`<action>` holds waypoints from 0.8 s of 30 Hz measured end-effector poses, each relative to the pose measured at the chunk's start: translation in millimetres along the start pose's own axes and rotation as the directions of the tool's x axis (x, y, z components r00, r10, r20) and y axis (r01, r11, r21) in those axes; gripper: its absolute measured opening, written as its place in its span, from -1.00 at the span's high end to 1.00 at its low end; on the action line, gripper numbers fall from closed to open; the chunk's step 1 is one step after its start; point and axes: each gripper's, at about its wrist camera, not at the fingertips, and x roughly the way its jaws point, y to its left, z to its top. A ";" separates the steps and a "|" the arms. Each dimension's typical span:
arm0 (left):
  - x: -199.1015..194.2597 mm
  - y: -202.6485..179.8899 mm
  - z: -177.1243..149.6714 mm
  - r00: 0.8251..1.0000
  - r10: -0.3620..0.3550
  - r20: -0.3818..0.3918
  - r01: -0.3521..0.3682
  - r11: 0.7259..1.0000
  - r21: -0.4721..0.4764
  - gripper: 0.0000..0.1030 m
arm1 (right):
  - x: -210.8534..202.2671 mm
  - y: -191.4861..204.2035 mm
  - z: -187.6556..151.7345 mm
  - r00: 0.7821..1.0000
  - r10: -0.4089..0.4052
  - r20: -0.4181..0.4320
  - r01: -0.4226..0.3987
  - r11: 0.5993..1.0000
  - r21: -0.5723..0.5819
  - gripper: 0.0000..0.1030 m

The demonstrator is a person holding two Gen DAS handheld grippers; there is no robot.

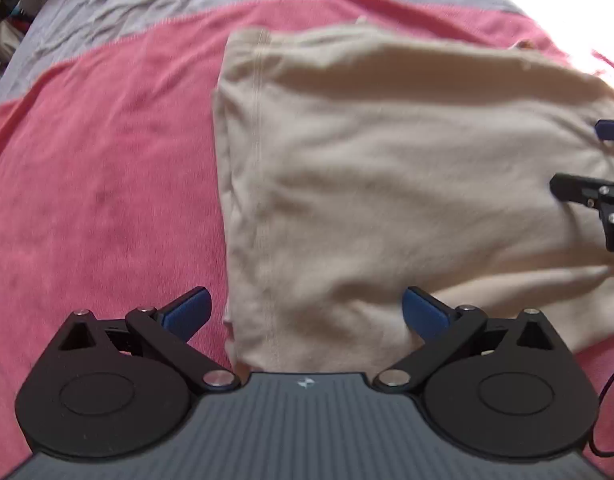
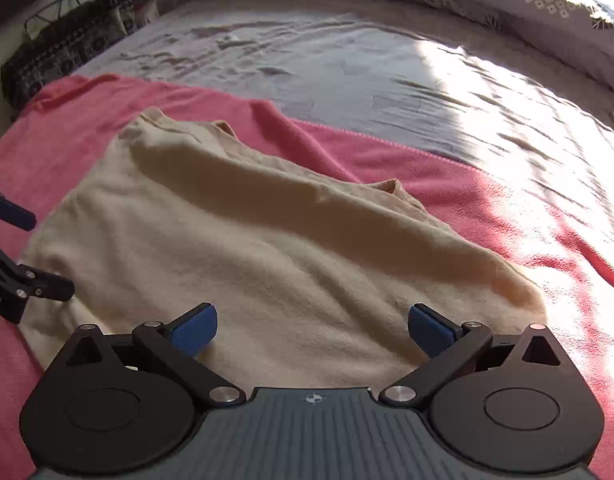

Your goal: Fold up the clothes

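The left gripper point(image 1: 306, 312) hovers low with its blue-padded fingers spread wide and empty, straddling the near left edge of the cream garment point(image 1: 387, 184); the right gripper point(image 2: 311, 328) is likewise spread wide over the near hem, gripping nothing; each tool's black linkage arms and ribbed grey body fill the bottom of its view. The garment is soft, fuzzy knit, folded into a rough rectangle with a straight stitched seam running down its left side and a long rounded ridge crossing it diagonally; it lies on a pink fleecy blanket point(image 1: 99, 184), which covers a wrinkled grey bedsheet point(image 2: 327, 64); farther back, sunlight washes out the sheet's right part, and dark patterned clutter at the far left is hard to make out.
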 end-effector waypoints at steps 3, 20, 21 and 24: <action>2.5 15.4 -2.5 0.999 -0.050 -0.015 0.048 0.993 -0.109 -1.00 | 1.8 0.3 10.5 1.000 -0.027 0.002 0.026 0.995 0.097 -1.00; -15.4 24.8 -27.3 0.994 -0.074 0.083 0.078 0.996 -0.046 -1.00 | 85.4 111.3 146.9 0.993 0.094 0.075 -0.086 0.991 -0.099 -1.00; -16.6 25.6 -28.3 0.994 -0.076 0.085 0.080 0.996 -0.045 -1.00 | 88.6 110.1 155.6 0.993 0.096 0.064 -0.092 0.994 -0.064 -1.00; -19.7 28.5 -29.8 0.993 -0.082 0.086 0.086 0.995 -0.048 -1.00 | 75.6 119.1 163.5 0.994 0.078 0.082 -0.069 0.991 -0.113 -1.00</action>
